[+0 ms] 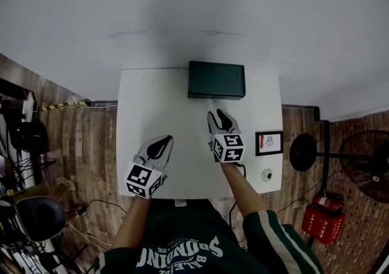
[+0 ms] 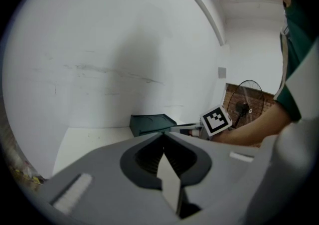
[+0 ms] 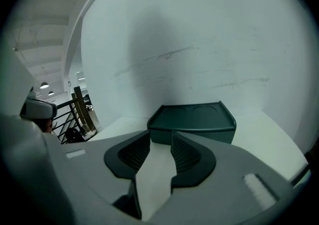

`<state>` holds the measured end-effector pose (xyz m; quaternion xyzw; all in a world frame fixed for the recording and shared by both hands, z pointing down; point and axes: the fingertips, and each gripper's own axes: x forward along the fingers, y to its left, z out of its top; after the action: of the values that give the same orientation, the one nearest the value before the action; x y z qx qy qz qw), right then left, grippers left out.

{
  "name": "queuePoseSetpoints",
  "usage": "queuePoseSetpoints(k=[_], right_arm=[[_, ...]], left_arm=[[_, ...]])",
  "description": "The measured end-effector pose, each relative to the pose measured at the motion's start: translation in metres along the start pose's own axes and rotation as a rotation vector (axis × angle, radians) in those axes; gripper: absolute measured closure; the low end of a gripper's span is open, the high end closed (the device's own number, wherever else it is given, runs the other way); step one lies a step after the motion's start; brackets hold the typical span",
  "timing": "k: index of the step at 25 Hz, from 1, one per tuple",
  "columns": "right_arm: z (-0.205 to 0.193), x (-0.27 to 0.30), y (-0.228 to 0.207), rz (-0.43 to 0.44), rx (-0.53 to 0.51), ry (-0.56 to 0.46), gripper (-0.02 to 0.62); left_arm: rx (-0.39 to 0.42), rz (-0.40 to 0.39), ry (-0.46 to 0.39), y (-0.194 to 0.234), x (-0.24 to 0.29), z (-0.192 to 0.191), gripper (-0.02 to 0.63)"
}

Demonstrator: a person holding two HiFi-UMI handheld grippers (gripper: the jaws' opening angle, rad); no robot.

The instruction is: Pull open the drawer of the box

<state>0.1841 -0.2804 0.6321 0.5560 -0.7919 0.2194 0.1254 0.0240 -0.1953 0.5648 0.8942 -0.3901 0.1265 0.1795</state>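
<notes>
A dark green box (image 1: 216,79) stands at the far edge of the white table (image 1: 152,102); its front faces me and nothing sticks out of it. My right gripper (image 1: 219,113) is just in front of the box, short of touching it, and points at its front. In the right gripper view the box (image 3: 192,121) fills the space beyond the right gripper (image 3: 160,136), whose jaws stand apart with nothing between them. My left gripper (image 1: 165,139) hovers nearer to me on the left. Its jaws meet at the tip of the left gripper (image 2: 163,133), empty, with the box (image 2: 149,123) farther off.
A small framed card (image 1: 269,143) and a little round object (image 1: 266,174) lie at the table's right edge. On the floor to the right are a standing fan (image 1: 364,163) and a red extinguisher (image 1: 322,218). A chair (image 1: 36,218) and clutter are at the left.
</notes>
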Motion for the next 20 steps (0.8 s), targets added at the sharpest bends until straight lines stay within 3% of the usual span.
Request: queuePoseSetpoints(k=[11,20], right_arm=[[-0.041,0.067,-0.055,-0.112,0.124,0.163,0.471],[-0.046,0.086,-0.071,-0.152,0.211,0.185,0.472]], left_arm=[[-0.038,0.1,0.027,0.036,-0.021,-0.015,0.554],[-0.073,0.133,0.055,0.047,-0.028,-0.027,0.554]])
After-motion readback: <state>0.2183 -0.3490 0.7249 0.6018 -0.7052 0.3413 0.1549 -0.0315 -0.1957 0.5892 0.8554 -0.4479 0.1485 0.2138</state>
